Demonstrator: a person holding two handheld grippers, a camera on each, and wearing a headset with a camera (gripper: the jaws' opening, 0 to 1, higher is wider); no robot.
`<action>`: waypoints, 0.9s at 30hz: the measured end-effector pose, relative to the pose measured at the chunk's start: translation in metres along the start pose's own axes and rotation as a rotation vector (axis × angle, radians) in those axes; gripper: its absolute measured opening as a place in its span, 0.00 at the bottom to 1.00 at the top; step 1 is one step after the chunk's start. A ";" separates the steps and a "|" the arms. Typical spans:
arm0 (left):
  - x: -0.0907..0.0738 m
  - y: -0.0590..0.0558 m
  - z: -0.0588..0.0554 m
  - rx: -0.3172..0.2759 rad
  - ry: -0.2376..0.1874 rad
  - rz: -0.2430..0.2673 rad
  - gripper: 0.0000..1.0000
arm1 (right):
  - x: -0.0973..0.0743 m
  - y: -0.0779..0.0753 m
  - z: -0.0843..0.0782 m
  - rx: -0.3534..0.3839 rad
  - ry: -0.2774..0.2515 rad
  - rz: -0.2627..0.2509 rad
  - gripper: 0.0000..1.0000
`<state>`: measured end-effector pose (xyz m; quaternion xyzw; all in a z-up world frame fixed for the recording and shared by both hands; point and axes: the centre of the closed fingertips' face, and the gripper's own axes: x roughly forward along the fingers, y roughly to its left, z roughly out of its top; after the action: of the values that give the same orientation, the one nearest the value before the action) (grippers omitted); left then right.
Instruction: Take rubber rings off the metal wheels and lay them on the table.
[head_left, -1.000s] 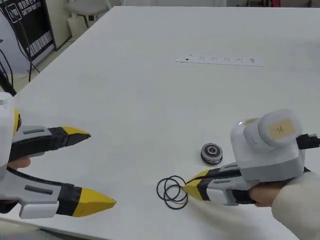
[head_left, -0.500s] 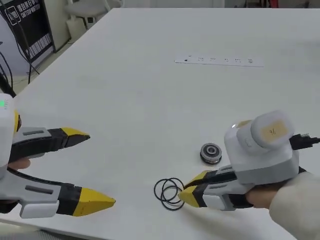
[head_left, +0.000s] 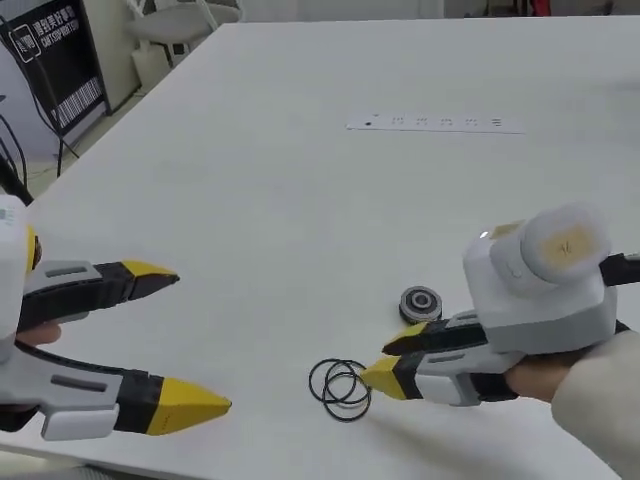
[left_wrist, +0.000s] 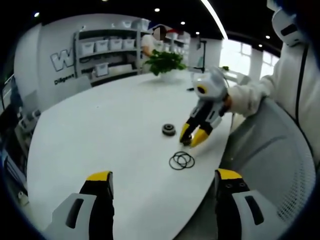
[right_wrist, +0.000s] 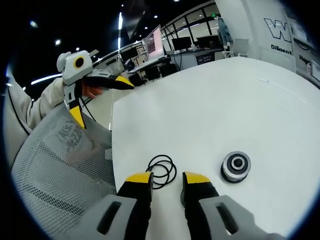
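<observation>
- plainly, the right gripper (head_left: 384, 360) was the nearer one to the small round metal wheel (head_left: 421, 303): the wheel lay just to the far right of its yellow tips, close by but apart from them.
- the wheel lay flat on the white table (head_left: 300, 200) with its hub facing up, so it offered no long axis, only a round rim; whether a ring sat on that rim was too small to tell.
- the right gripper's jaws stood a little apart with nothing between them, as the right gripper view showed.
- a loose pile of thin black rubber rings (head_left: 340, 384) lay overlapping on the table just beside those tips on the near left, apart from the wheel; whether a tip touched the pile could not be told.
- the left gripper (head_left: 178, 340) hung well off to the left, jaws spread wide and empty.
- by my judgement, a reach for the wheel called for the right gripper to swing right and farther out.
</observation>
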<state>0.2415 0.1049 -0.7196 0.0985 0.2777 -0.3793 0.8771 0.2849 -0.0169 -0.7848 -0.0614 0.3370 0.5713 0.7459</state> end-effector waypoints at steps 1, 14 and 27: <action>-0.001 -0.001 0.001 0.001 0.000 -0.001 0.84 | -0.002 -0.002 0.003 0.001 -0.014 -0.008 0.21; -0.009 0.001 0.025 0.014 -0.048 0.007 0.85 | -0.027 -0.009 0.018 0.006 -0.106 -0.039 0.26; -0.008 -0.002 0.042 0.068 -0.043 -0.004 0.85 | -0.053 -0.024 0.019 0.015 -0.159 -0.088 0.31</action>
<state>0.2527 0.0922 -0.6798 0.1193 0.2461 -0.3922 0.8783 0.3081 -0.0586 -0.7471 -0.0249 0.2777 0.5387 0.7950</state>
